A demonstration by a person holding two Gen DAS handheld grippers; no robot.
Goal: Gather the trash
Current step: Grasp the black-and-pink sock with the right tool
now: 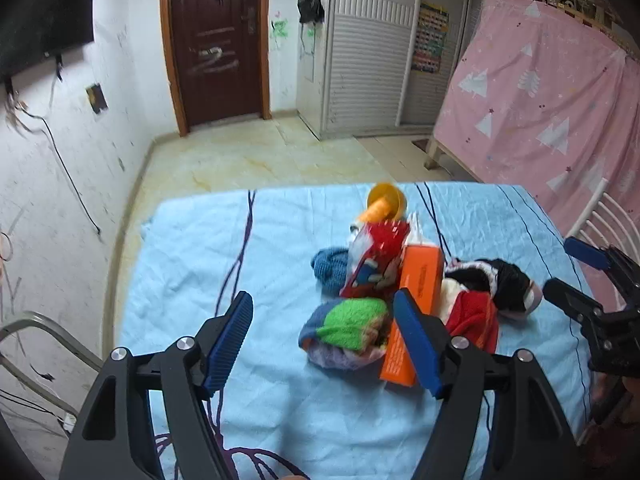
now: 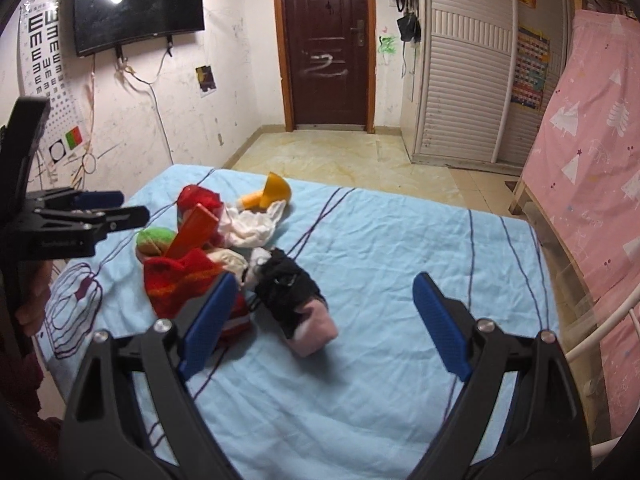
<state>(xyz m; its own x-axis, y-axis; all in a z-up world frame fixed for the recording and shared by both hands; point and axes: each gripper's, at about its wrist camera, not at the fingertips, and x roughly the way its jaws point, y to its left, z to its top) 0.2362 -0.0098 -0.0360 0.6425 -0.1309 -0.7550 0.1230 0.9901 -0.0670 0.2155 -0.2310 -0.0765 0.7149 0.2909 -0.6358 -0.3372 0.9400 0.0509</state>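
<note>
Wall eye chart (image 2: 42,46): rows of "E".

Your left tool (image 1: 323,340) and right tool (image 2: 323,322) show matt black plastic arms, ribbed blue pads and bright metal rivets. The bed sheet (image 1: 280,240) is creased light-blue cloth. The orange box (image 1: 416,280) looks smooth cardboard; the red socks (image 2: 176,280) fuzzy knit; the door (image 2: 326,40) glossy wood.

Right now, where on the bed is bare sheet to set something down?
Free: the blue sheet between the black-and-pink sock and the pink curtain side, and the strip nearer the wall, past the green sock. Crowded: the middle, where socks, orange box, red packet and yellow cup overlap.
</note>
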